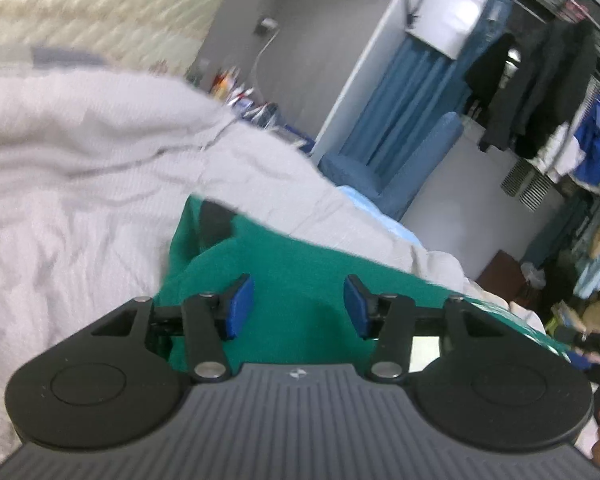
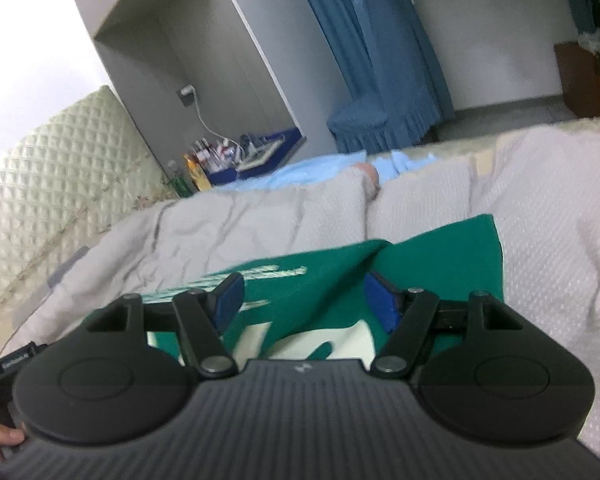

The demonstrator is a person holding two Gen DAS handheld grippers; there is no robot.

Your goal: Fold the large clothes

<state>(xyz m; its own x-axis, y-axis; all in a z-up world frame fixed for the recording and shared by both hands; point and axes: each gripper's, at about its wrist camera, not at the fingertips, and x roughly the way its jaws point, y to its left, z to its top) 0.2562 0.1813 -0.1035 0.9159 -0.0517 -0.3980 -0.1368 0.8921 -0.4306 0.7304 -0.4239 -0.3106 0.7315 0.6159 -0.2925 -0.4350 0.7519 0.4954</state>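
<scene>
Black linkages and blue-padded fingers (image 1: pixel 242 306) of the left gripper (image 1: pixel 299 306) fill the bottom of its view; they stand apart with nothing between them, hovering over the green garment (image 1: pixel 300 276). Fingers of the right gripper (image 2: pixel 309 302) are likewise spread and empty, above the printed part of that same green garment (image 2: pixel 440 264), where pale lettering shows.

Taking the garment as the landmark: it lies on a bed, spread over a grey quilt (image 1: pixel 80 168) that surrounds it on all visible sides. Beyond it, past the quilt's far edge, lies light blue bedding (image 2: pixel 300 172), then a blue-covered chair (image 2: pixel 380 92). A dark patch (image 1: pixel 216 220) sits near the garment's far corner in the left view; what it is, I cannot tell.

Risks, as I judge them: the quilt is soft and rumpled, so fingers closing low could pinch quilt along with the garment and drag both. A ridge runs through the cloth between the right fingers; grabbing there might catch only one layer, or two unevenly, giving a skewed fold. Both views are tilted and blurred, so aiming at an edge may be off.
</scene>
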